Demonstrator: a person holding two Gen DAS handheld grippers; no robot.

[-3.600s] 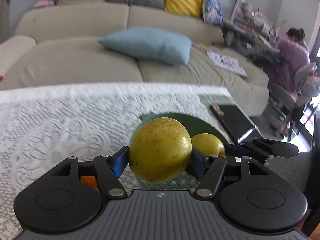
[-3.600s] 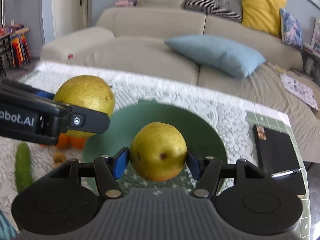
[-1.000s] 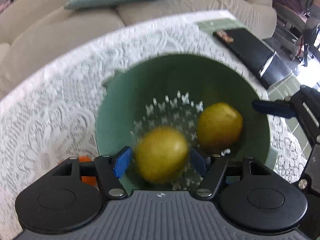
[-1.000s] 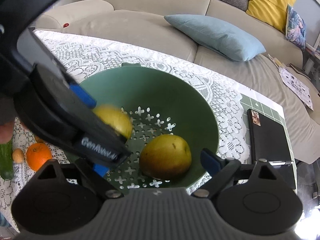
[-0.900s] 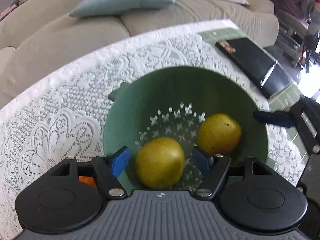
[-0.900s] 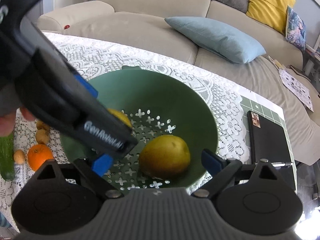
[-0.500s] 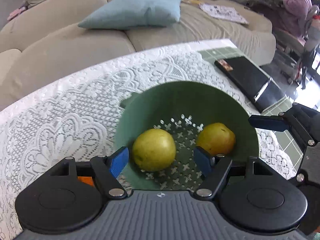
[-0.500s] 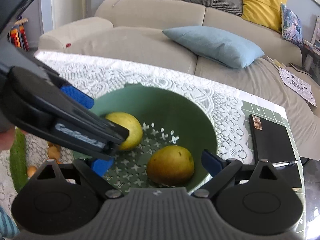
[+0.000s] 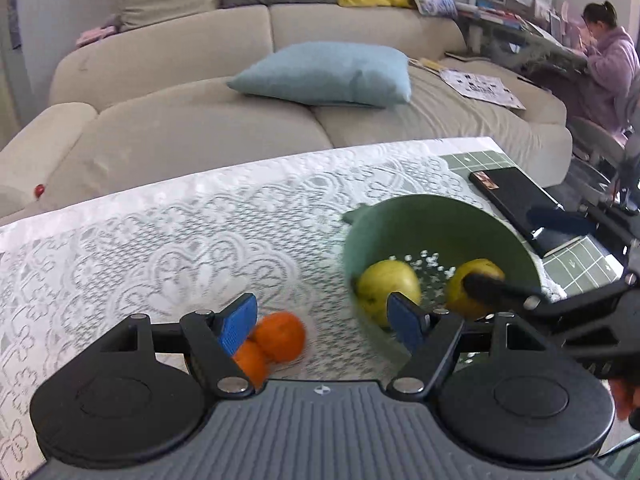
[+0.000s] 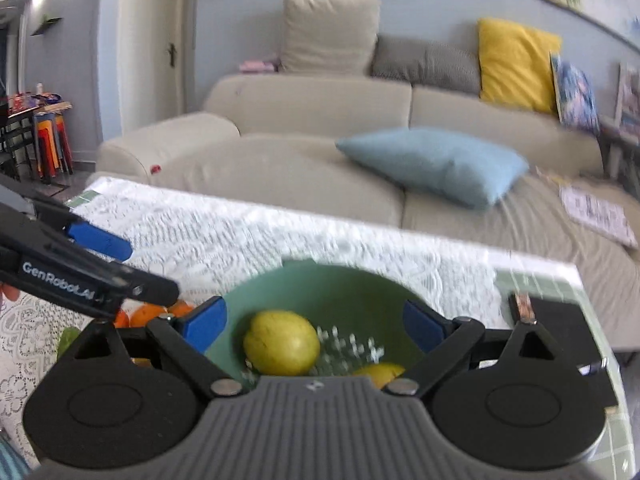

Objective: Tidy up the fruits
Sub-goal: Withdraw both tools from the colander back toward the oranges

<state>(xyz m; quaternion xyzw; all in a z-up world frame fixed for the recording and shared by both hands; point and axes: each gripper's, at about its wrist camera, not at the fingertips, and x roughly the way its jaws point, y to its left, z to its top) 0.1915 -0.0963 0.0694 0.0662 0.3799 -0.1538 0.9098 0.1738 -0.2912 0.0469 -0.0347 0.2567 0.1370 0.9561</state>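
A green colander bowl [image 9: 432, 220] stands on the lace tablecloth and holds two yellow-green pears [image 9: 388, 286] [image 9: 474, 288]. It also shows in the right wrist view [image 10: 340, 288], with one pear [image 10: 282, 342] in full and the other [image 10: 380, 372] mostly hidden by my gripper body. My left gripper [image 9: 322, 320] is open and empty, left of the bowl, above two oranges [image 9: 280, 334]. My right gripper [image 10: 314, 324] is open and empty, just in front of the bowl.
A black notebook with a pen [image 9: 516, 196] lies right of the bowl on a green mat. A green vegetable [image 10: 68, 340] lies at the left by the oranges [image 10: 148, 314]. A beige sofa with a blue cushion [image 9: 324, 74] stands behind the table.
Both grippers have let go of their pears into the bowl and pulled back and up. My left gripper has swung left toward the oranges.
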